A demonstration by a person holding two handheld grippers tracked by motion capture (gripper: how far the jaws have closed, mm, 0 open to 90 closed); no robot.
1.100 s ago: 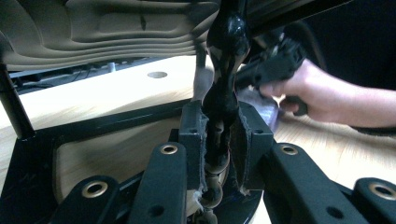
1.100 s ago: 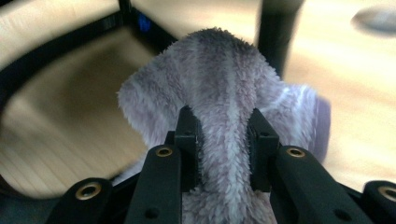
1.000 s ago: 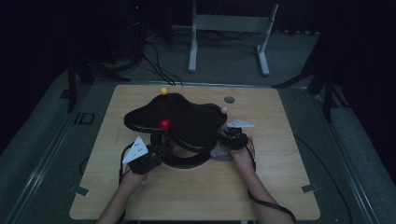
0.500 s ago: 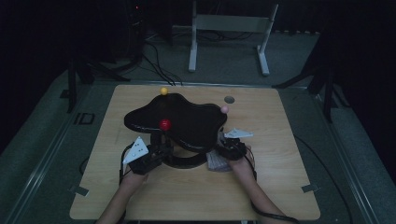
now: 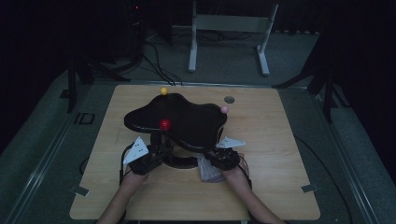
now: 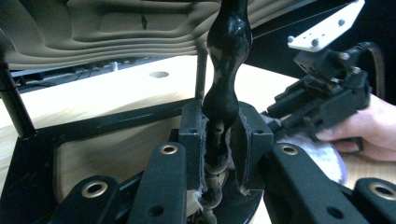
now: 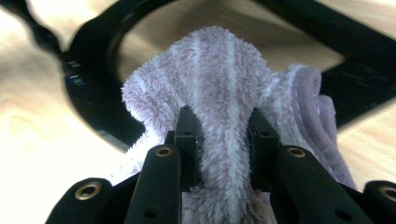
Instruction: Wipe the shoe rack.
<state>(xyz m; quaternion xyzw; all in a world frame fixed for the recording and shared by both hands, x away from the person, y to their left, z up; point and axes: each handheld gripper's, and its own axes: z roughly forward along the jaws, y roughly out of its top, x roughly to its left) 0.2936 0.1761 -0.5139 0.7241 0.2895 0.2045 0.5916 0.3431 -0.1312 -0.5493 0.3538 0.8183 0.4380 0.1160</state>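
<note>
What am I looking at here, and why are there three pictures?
No robot here: a person at a wooden table holds a two-jaw gripper in each hand. The high view looks down from above; the other two come from cameras riding on the grippers, looking along their black jaws.

On the table stands a black stand with a wavy top, a ring base and small coloured balls: red, yellow, pink.

The left gripper is shut on the stand's glossy post. The right gripper is shut on a fluffy pale cloth beside the base.
</note>
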